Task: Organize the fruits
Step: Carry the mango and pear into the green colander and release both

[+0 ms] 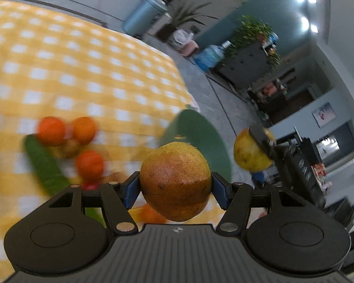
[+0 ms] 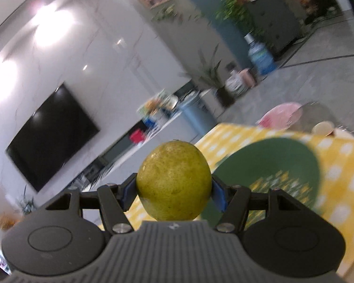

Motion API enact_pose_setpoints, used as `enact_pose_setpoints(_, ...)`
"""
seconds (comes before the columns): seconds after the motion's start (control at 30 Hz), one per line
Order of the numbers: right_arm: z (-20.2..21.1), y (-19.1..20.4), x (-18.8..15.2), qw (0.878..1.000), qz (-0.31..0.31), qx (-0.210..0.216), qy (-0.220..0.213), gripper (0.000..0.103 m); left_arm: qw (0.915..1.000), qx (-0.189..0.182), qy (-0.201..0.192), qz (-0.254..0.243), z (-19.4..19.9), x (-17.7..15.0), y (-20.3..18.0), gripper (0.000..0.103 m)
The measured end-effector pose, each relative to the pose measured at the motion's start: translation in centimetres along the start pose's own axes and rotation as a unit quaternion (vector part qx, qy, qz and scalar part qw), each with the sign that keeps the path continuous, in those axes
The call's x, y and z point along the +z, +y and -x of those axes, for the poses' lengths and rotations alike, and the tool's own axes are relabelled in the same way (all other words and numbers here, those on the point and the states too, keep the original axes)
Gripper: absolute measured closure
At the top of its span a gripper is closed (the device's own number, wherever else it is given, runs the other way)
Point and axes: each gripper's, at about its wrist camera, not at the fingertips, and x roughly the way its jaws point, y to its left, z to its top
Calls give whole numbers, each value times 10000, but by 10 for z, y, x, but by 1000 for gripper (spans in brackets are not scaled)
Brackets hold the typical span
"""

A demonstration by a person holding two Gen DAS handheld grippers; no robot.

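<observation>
Unlabelled pear (image 1: 175,180) between left tongs (image 1: 175,186)

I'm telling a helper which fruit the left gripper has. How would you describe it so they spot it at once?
Start at the yellow checked tablecloth and its green plate. Just in front, the left gripper clamps a pear between blue pads. Unlike the plain yellow-green pear in the other gripper, it is reddish-brown.

Motion blur smears the oranges (image 1: 51,131) and the cucumber (image 1: 44,165) on the desk (image 1: 82,70), and the small fruits among them cannot be told apart. The reddish pear (image 1: 175,181) hides part of the green plate (image 1: 200,136). In the right wrist view the yellow-green pear (image 2: 174,181) covers the plate's near left edge, and the far shelf items are too blurred to name.
</observation>
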Motion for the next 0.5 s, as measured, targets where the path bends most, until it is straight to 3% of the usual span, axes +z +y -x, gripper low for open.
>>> enact_pose_setpoints(0.27,15,-76,22,9957,-737,-452,-318,42,9977,-141,497,-447,-93,18,-57,31)
enact_pose_setpoints(0.5,17,-114,28,9931,-1072,-302,-360,42,9908,537,946,-803,-167,25,-78,31)
